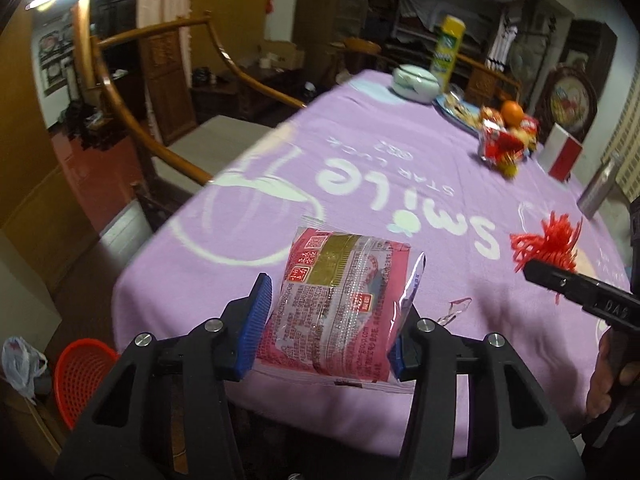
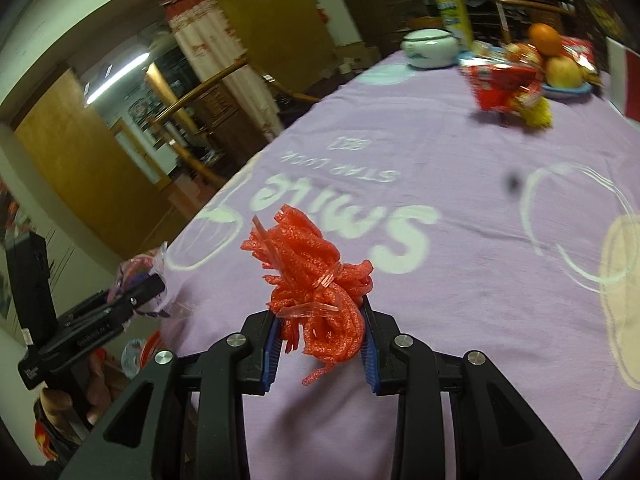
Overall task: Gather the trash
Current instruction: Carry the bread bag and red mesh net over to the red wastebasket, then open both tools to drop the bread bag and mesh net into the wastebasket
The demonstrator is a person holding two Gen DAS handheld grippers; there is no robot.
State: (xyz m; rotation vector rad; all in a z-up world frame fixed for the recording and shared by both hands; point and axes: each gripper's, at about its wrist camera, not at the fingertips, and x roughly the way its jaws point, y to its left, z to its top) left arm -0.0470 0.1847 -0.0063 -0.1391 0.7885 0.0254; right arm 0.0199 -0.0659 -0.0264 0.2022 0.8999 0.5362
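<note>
A pink printed snack wrapper (image 1: 336,304) sits between the blue pads of my left gripper (image 1: 336,312), which is shut on it above the near edge of the purple "Smile" tablecloth (image 1: 400,136). My right gripper (image 2: 320,320) is shut on a bundle of red foam netting (image 2: 316,280) tied with clear plastic. The left wrist view shows that bundle (image 1: 548,244) at the far right on the right gripper's finger (image 1: 580,292). In the right wrist view the left gripper (image 2: 132,300) with its wrapper (image 2: 140,268) is at the left edge.
A red mesh basket (image 1: 84,376) and a white plastic bag (image 1: 22,360) are on the floor left of the table. A wooden chair (image 1: 160,92) stands at the left side. Far on the table: fruit and red packets (image 1: 504,136), white jar (image 1: 414,82), yellow can (image 1: 448,50), metal bottle (image 1: 600,184).
</note>
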